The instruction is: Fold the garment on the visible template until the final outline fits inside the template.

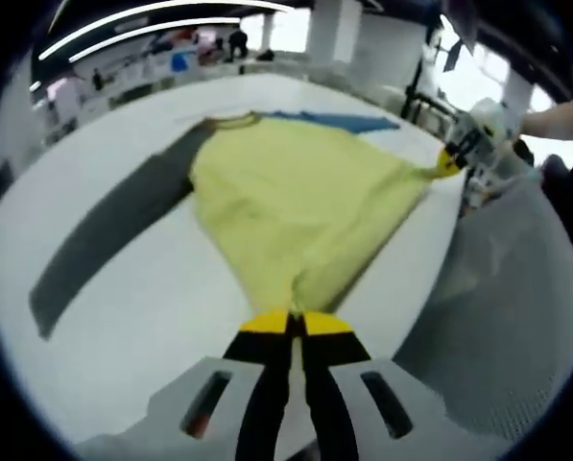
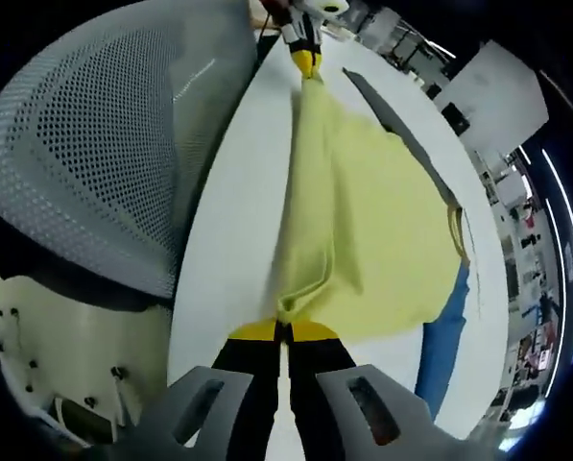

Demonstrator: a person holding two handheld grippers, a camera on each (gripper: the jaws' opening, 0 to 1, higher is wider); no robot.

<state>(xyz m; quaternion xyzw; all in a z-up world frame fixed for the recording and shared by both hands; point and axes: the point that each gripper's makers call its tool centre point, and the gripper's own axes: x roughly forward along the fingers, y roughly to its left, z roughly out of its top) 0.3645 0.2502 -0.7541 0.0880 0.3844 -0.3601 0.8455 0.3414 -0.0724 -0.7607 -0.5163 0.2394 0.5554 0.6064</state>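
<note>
A yellow garment (image 1: 296, 197) lies spread on a white table (image 1: 123, 288), partly over a dark grey template strip (image 1: 104, 230) and a blue strip (image 1: 339, 122). My left gripper (image 1: 296, 322) is shut on a bunched corner of the garment at the near edge. My right gripper (image 2: 283, 329) is shut on another corner of the yellow garment (image 2: 363, 221). In the left gripper view the right gripper (image 1: 451, 158) pinches the cloth at the table's right edge. In the right gripper view the left gripper (image 2: 306, 60) holds the far end, with the cloth stretched between the two.
A grey mesh chair back (image 2: 84, 144) stands beside the table's edge, also seen as mesh (image 1: 516, 307) at the right. The dark template strip (image 2: 401, 130) and blue strip (image 2: 444, 351) run along the far side. Shelves, lamps and people fill the background.
</note>
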